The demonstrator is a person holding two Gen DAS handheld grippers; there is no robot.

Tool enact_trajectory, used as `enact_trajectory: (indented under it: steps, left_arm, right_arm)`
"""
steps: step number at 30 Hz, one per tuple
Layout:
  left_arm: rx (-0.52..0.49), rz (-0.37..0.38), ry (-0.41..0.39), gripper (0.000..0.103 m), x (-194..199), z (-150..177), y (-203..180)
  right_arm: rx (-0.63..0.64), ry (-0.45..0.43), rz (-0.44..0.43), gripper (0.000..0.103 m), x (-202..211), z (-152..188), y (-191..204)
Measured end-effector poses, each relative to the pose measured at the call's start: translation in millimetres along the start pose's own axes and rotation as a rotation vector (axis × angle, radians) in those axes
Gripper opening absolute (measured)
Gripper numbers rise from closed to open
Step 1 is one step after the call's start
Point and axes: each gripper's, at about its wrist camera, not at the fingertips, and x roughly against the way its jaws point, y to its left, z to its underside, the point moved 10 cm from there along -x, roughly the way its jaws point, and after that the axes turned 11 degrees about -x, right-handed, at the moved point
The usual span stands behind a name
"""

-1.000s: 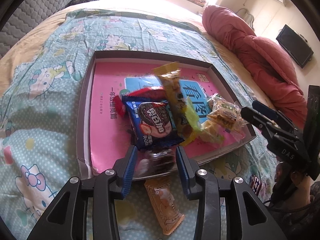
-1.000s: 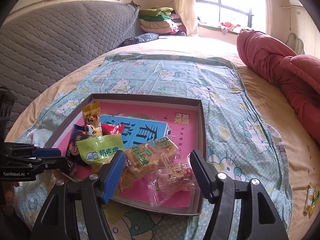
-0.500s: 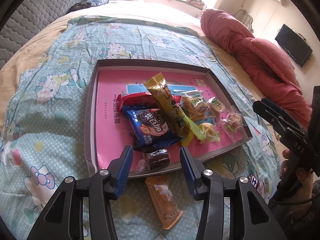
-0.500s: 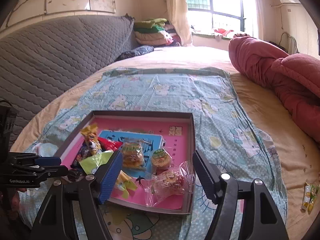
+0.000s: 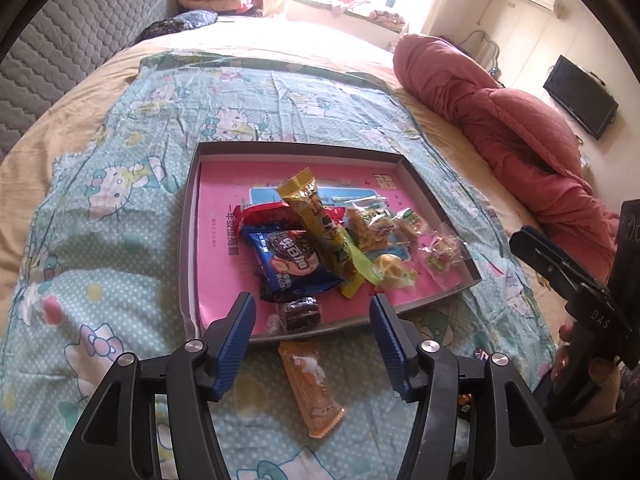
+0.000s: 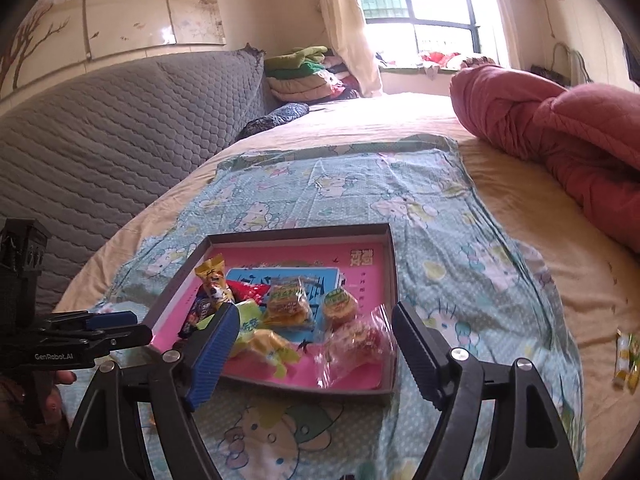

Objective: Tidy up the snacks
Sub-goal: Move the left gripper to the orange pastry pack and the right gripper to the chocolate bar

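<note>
A: Left gripper, jaws?
B: Released and opening, nothing pinched. A dark-wrapped sweet lies between the jaws in view, inside the near rim of the tray, pads clear of it on both sides.
A: Anything below the jaws?
B: An orange bar packet flat on the bed sheet, just outside the tray, nearer the camera than the jaw tips.
A: Right gripper?
B: Also released, jaws opening wide. A clear-wrapped red candy sits between them in the tray's near corner, untouched. The left jaw's blue pad overlaps a green pouch in view; can't tell if it touches.
A: Rest of the snacks?
B: Piled beyond both sets of jaws in the tray: blue cookie pack, yellow bar, small cake packs. One yellow-green packet lies on the bed far right of the right jaws.
</note>
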Motion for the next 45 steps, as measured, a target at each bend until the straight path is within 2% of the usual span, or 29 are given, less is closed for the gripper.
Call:
enact_trajectory:
  steps: [11,25,31,35,39,45]
  left_arm:
    - [-0.013,-0.017,0.006,0.064,14.1,8.3,-11.2]
    - [0.001,-0.031,0.018,0.065,31.1,16.5,-18.6]
    - [0.007,-0.029,0.06,0.065,28.5,30.5,-20.4]
    - [0.041,-0.015,0.119,0.065,16.2,46.0,-17.9]
    - [0.051,-0.018,0.147,0.065,6.5,54.4,-17.0]
    - [0.096,-0.024,0.186,0.065,-11.5,68.6,-5.9]
  right_arm:
    - [-0.065,0.028,0.01,0.081,23.4,22.0,-4.5]
    - [-0.129,0.113,0.004,0.081,37.2,57.4,-3.6]
    - [-0.244,0.206,-0.007,0.081,42.2,87.3,-10.8]
    - [-0.304,0.272,0.04,0.081,42.8,107.3,-23.3]
    - [-0.385,0.346,0.052,0.081,36.6,126.4,-35.1]
    - [-0.389,0.433,0.085,0.078,12.1,147.9,-34.8]
